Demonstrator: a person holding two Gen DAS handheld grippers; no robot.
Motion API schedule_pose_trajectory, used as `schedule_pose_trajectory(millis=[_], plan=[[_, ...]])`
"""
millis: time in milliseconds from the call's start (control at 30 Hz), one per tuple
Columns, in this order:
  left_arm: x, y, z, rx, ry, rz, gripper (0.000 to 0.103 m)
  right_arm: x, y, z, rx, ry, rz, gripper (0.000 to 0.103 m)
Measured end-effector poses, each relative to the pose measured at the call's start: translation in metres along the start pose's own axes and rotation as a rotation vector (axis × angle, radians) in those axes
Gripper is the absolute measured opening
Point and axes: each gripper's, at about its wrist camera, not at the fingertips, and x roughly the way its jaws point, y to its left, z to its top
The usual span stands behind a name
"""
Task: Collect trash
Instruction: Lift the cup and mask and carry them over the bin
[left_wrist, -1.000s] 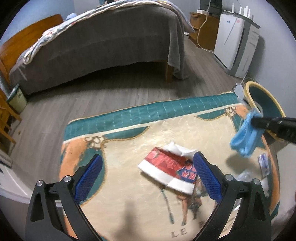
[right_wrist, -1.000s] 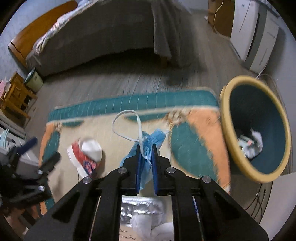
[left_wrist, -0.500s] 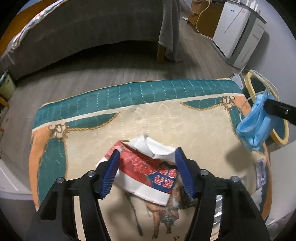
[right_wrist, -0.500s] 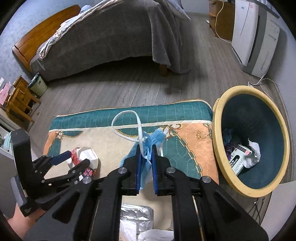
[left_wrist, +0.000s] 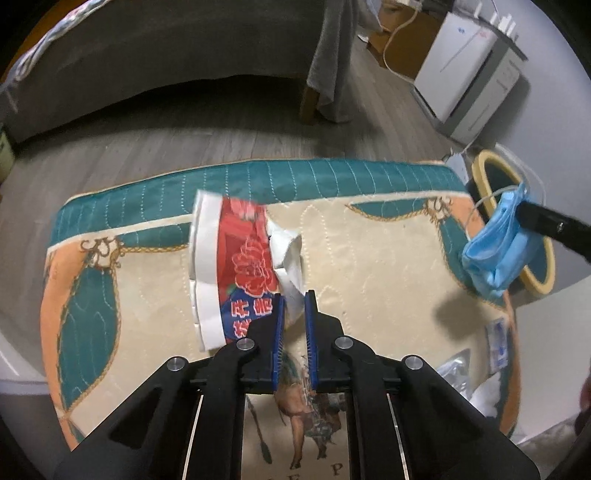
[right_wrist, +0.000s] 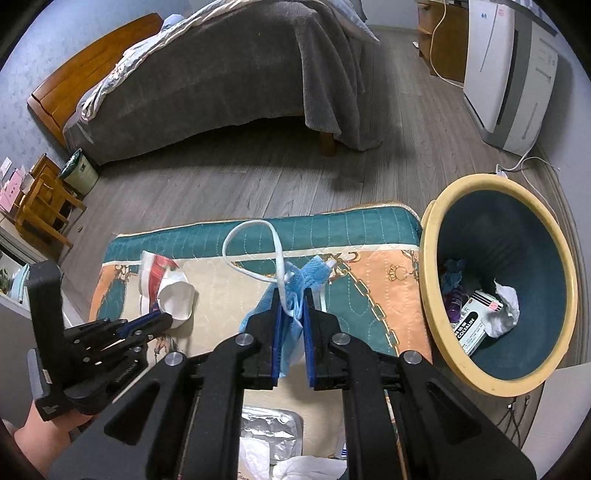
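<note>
paper cup (left_wrist: 240, 266) is clamped in the left gripper (left_wrist: 293, 299), blue mask (right_wrist: 291, 295) in the right gripper (right_wrist: 291, 306); bin (right_wrist: 436, 258) at right holds some trash, foil (right_wrist: 269, 428) waits near.

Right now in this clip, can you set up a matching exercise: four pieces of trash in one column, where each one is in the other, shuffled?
Things:
1. paper cup
2. blue face mask
3. white medicine box
4. foil blister pack

Places:
A. inside the yellow-rimmed bin
B. lying on the mat, below the right gripper
C. pinched in the left gripper
D. pinched in the right gripper

Pairs: 1-C, 2-D, 3-A, 4-B
</note>
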Motion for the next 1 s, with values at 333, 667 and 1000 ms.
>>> schedule_pose_trajectory(millis=[333, 667, 1000], plan=[[-0.001, -0.004, 0.001, -0.003, -0.002, 0.04, 0.009, 0.002, 0.0, -0.001, -0.004, 0.012, 0.006, 0.009], [0.008, 0.0, 0.019, -0.018, -0.028, 0.093, 0.026, 0.01, -0.003, 0.001, -0.007, 0.033, 0.016, 0.009], [0.01, -0.005, 0.038, -0.017, -0.056, 0.108, 0.054, 0.014, -0.003, 0.001, -0.004, 0.046, 0.042, 0.01]])
